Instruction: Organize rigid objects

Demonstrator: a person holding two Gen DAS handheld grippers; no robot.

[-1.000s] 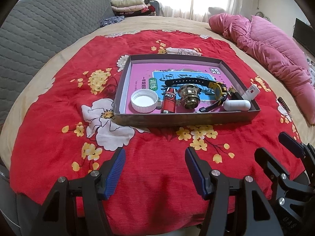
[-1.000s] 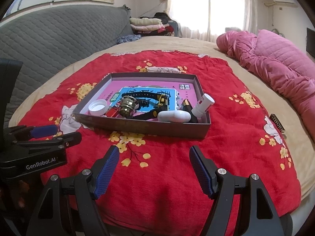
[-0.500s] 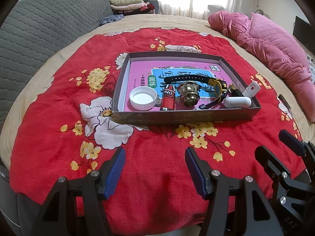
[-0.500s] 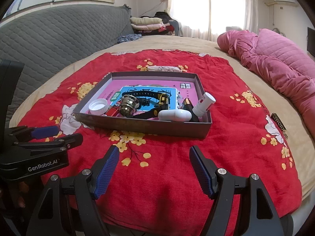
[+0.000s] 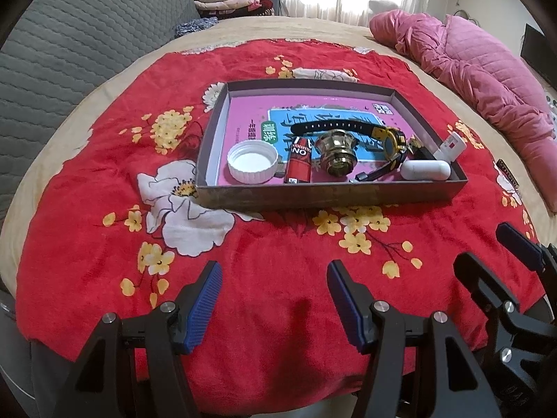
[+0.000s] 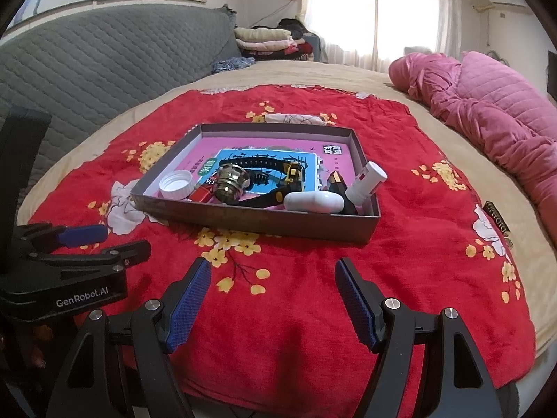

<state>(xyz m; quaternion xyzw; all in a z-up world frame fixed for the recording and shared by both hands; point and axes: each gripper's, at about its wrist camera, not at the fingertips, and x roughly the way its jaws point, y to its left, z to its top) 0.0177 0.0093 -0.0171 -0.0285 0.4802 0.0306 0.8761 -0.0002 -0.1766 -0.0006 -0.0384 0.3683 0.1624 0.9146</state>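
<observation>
Presently corralled in shallow tray [image 5: 327, 198] against rolling: cap [image 5: 253, 161], lighter [image 5: 299, 165], watch [image 5: 391, 142]; left gripper [image 5: 271, 308] and right gripper [image 6: 273, 304] both released, empty, short of it.

A red floral blanket [image 5: 264, 264] covers the bed, a pink quilt [image 6: 494, 111] bunched beside folded clothes [image 6: 264, 40].

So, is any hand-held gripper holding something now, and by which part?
Nothing is held. The left hand-held gripper and the right hand-held gripper are both open over the red blanket, short of the tray.
</observation>
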